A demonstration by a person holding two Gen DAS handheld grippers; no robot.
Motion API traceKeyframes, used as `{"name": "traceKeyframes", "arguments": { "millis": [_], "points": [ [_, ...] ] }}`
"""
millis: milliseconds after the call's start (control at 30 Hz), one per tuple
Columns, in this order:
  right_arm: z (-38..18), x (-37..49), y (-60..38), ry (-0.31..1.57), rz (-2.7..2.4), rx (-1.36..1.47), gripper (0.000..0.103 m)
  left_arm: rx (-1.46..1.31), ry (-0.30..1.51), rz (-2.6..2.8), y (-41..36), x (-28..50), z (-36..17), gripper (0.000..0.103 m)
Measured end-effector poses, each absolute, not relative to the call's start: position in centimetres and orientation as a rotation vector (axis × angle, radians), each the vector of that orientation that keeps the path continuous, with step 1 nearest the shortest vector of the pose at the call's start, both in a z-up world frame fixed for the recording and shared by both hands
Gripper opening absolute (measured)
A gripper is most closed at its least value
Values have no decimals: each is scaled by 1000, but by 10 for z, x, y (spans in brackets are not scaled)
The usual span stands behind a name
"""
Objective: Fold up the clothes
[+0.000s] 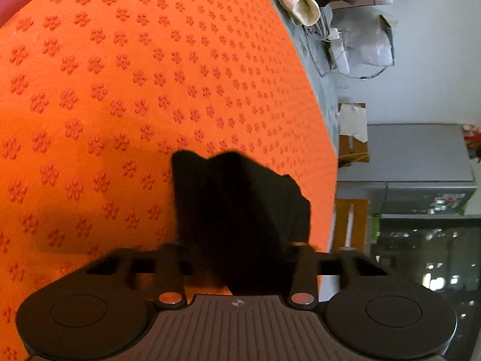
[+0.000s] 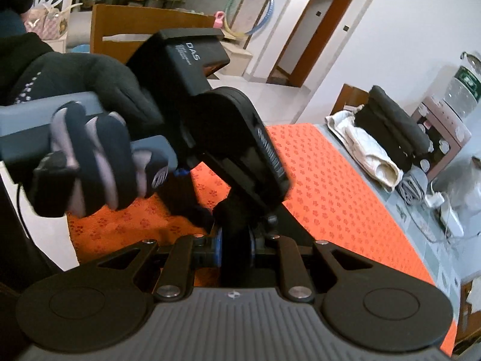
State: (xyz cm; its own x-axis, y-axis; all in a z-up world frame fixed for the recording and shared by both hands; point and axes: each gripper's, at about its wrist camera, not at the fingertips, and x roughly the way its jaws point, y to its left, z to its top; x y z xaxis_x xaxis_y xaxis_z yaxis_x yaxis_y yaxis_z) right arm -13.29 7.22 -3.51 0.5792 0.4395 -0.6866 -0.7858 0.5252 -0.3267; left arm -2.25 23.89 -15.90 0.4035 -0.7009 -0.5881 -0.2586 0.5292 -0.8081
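A black cloth [image 1: 240,204] is pinched in the left tool [image 1: 237,249], whose two sides are pressed close together on it. In the left wrist view the cloth fills the gap between the tool's arms and sticks out in front as a dark, folded lump, right up against the tool. Under and around the cloth an orange mat [image 1: 135,90] with little flower dots is seen, spread over the table [image 1: 303,45]. The right tool [image 2: 236,249] is also drawn close together, and the black cloth [image 2: 207,215] is held between its blue-edged pads [image 2: 218,248]. In the right wrist view the left tool [image 2: 240,150] is seen just in front, tilted down, with its tip touching the same bit of cloth, so the two tools are almost meeting over it. The handle of the left tool is gripped by a gloved hand [image 2: 90,156], dark with grey stripes on the fingers. The orange mat [image 2: 330,195] is seen below both tools. Farther off, along the grey edge of the table [image 2: 405,210], a pile of folded clothes [image 2: 378,141] is laid, cream ones beside black ones. Near them white cables and a plug strip [image 2: 445,210] are seen, and a pink box with round knobs [image 2: 442,138] is stood behind. A coloured hoop [image 2: 249,9] is hung on the far wall, near a brown door frame [image 2: 318,27].
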Motion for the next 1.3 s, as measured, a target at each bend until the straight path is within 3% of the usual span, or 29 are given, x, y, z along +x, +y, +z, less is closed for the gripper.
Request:
{"name": "traceKeyframes", "arguments": {
  "millis": [100,167,233,433,733,967,1100,1267,1300],
  "points": [
    [-35,-133,65,604,777,-631,22,-942,1160,-340,237,-19,-151,24],
    [-34,-131,58,632,763,-589,37,-922,1173,-338,237,-16,-150,24],
    [-33,-125,47,677,726,-521,59,-903,1183,-334,238,-13,-150,24],
    [-37,-103,-11,819,539,-196,78,-803,1189,-354,237,-10,-143,24],
    [-77,-90,-108,945,221,294,79,-747,1213,-359,235,-7,-141,23],
    [-114,-76,-163,936,66,681,78,-695,1218,-361,226,-3,-137,24],
    [-129,-64,-174,921,50,823,65,-699,1222,-357,226,-3,-139,24],
    [-144,-62,-185,879,-13,999,60,-724,1224,-336,227,-6,-143,28],
    [-147,-63,-187,871,-30,1038,52,-725,1222,-329,227,-7,-143,28]
  ]
}}
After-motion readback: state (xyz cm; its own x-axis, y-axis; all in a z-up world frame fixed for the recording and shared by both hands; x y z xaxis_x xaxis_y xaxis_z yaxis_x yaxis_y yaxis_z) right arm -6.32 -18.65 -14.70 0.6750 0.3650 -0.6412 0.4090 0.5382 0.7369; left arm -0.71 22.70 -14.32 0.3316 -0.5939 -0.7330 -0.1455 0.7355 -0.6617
